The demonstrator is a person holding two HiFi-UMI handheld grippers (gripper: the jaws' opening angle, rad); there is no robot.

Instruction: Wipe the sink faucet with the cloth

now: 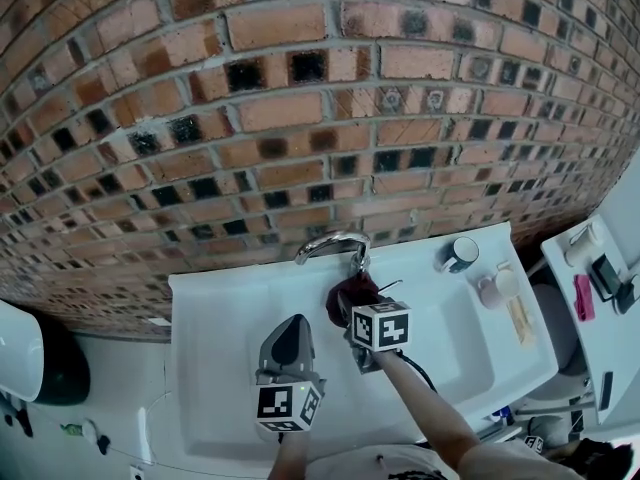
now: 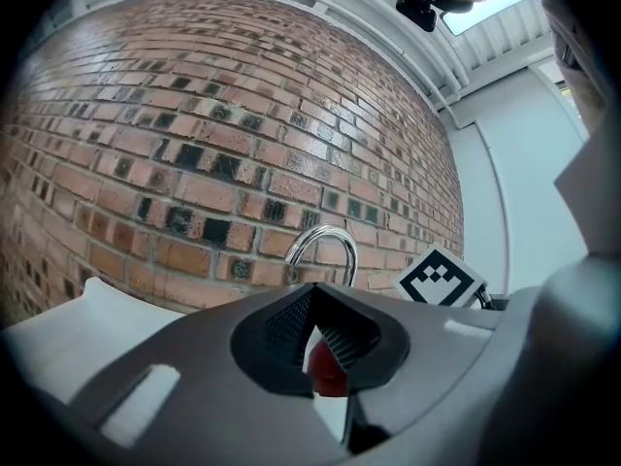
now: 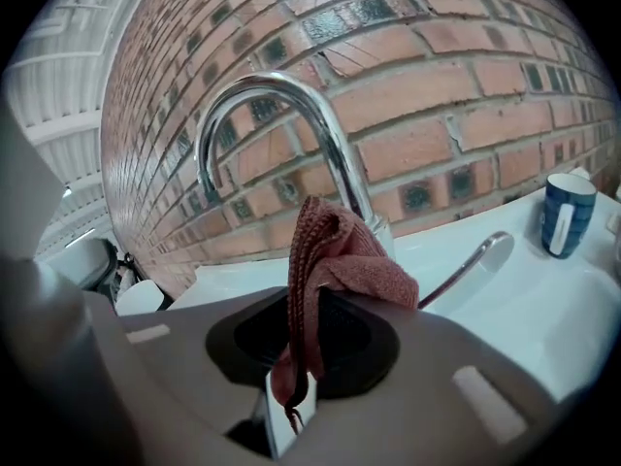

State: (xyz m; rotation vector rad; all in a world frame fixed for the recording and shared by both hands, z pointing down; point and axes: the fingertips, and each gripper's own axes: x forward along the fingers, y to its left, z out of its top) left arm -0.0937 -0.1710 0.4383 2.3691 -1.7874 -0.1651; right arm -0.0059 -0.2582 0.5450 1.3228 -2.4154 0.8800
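A chrome gooseneck faucet [image 1: 331,240] [image 2: 326,242] [image 3: 281,105] rises at the back rim of the white sink [image 1: 210,308]. My right gripper [image 1: 358,308] [image 3: 303,330] is shut on a dark red cloth [image 1: 350,294] [image 3: 342,256], which bunches out of the jaws just in front of the faucet's base. To its left, my left gripper [image 1: 288,326] [image 2: 312,320] hovers over the basin, jaws together and holding nothing. In the left gripper view a bit of the cloth [image 2: 328,375] shows beyond the jaws.
A brick wall [image 1: 300,118] stands close behind the faucet. The faucet's lever [image 3: 477,258] sticks out to the right. A blue mug [image 1: 460,255] [image 3: 566,214] and a pink cup [image 1: 492,289] sit on the sink's right ledge. A shelf [image 1: 600,268] with small items lies further right.
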